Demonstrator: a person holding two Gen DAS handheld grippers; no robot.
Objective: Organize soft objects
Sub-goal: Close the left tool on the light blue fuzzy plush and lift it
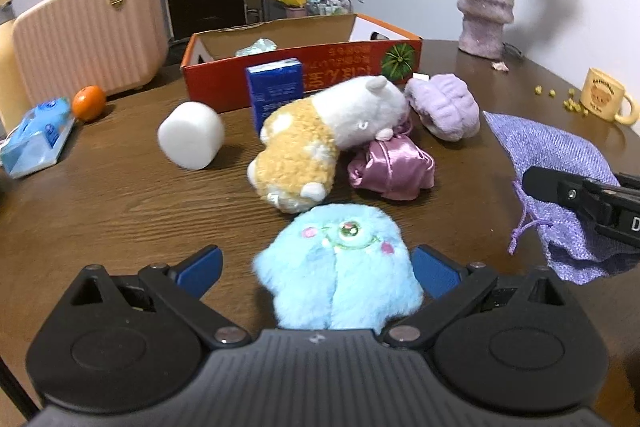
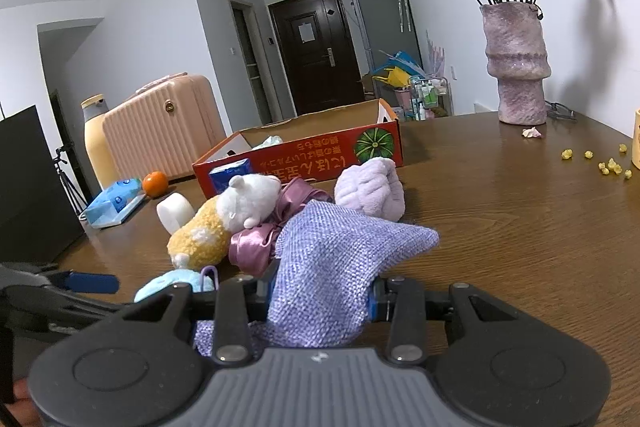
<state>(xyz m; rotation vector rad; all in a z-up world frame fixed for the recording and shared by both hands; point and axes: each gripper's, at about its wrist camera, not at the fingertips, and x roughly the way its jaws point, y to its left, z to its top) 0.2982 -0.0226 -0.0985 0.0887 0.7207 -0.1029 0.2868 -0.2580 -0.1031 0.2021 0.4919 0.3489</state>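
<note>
A light blue furry plush [image 1: 340,267] lies on the brown table between the blue fingers of my left gripper [image 1: 318,267]. The jaws stand wide; the right finger brushes the fur and the left one is apart from it. My right gripper [image 2: 320,295] is shut on a lilac woven drawstring bag [image 2: 340,251], which drapes forward over its fingers. Behind lie a yellow-and-white plush animal [image 1: 316,139], a pink satin pouch [image 1: 392,167], a lilac fluffy item [image 1: 444,107] and a white foam cylinder [image 1: 191,135].
An open red cardboard box [image 1: 304,59] stands behind the toys, a blue carton [image 1: 276,91] in front of it. At the left are an orange [image 1: 89,102], a tissue pack [image 1: 36,135] and a pink case [image 1: 88,31]. A vase [image 1: 484,7] and yellow mug [image 1: 604,95] stand at the right.
</note>
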